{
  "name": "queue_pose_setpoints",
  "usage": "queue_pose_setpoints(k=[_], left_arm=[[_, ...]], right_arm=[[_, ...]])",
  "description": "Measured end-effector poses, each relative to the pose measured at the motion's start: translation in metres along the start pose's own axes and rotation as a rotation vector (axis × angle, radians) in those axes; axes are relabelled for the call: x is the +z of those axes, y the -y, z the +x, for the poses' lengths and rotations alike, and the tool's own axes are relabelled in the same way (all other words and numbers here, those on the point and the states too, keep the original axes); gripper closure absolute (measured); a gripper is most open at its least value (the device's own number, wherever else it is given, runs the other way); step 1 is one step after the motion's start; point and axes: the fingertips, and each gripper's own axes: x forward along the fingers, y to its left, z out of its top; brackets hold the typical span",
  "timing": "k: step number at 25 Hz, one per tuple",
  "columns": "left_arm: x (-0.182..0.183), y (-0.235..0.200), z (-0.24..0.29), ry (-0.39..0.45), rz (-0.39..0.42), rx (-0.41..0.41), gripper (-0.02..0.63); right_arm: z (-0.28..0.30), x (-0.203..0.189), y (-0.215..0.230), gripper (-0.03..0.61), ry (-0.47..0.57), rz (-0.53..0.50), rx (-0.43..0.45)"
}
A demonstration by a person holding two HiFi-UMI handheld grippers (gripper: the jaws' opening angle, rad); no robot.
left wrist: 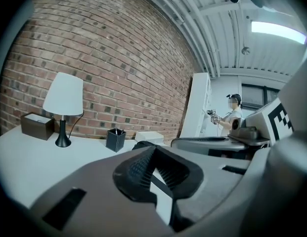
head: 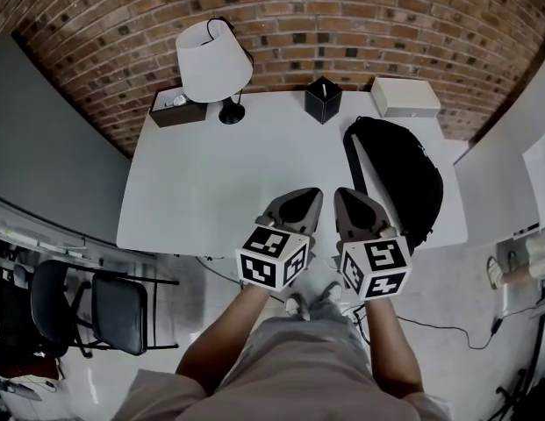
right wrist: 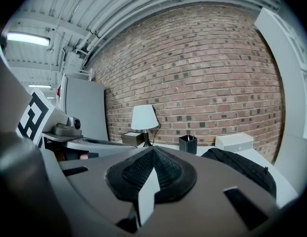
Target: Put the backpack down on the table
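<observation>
The black backpack [head: 395, 178] lies flat on the right part of the white table [head: 211, 182], reaching its front edge. It also shows low in the right gripper view as backpack [right wrist: 242, 167], and as a dark lump, backpack [left wrist: 143, 143], past the left jaws. My left gripper [head: 311, 194] and right gripper [head: 340, 193] hover side by side over the table's front edge, just left of the backpack and apart from it. Both point toward the brick wall. The left gripper [left wrist: 153, 147] and the right gripper [right wrist: 153, 150] have their tips together with nothing between them.
Along the wall stand a white lamp [head: 211, 60], a brown box [head: 177, 108], a black pen cup [head: 323, 99] and a white box [head: 404, 96]. A black chair [head: 114, 310] sits on the floor at the left. A person [left wrist: 234, 115] stands far off by a white cabinet.
</observation>
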Motion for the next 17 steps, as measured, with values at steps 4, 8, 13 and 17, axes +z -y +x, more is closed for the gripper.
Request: queue_pose_setpoints(k=[4,8,13,17], left_arm=[[0.0,-0.003,-0.008,0.005,0.02,0.016,0.609],[-0.001,-0.004,-0.015,0.012,0.023,0.025,0.609],[-0.002,-0.005,-0.02,0.015,0.012,0.025,0.609],[-0.006,-0.005,-0.017,0.011,0.005,0.027,0.609]], right_arm=[[0.0,0.0,-0.009,0.577,0.001,-0.014,0.001],[-0.002,0.001,-0.016,0.577,0.004,-0.022,0.006],[-0.003,0.001,-0.021,0.577,0.001,-0.029,0.01],[-0.003,-0.001,-0.019,0.577,-0.003,-0.032,0.014]])
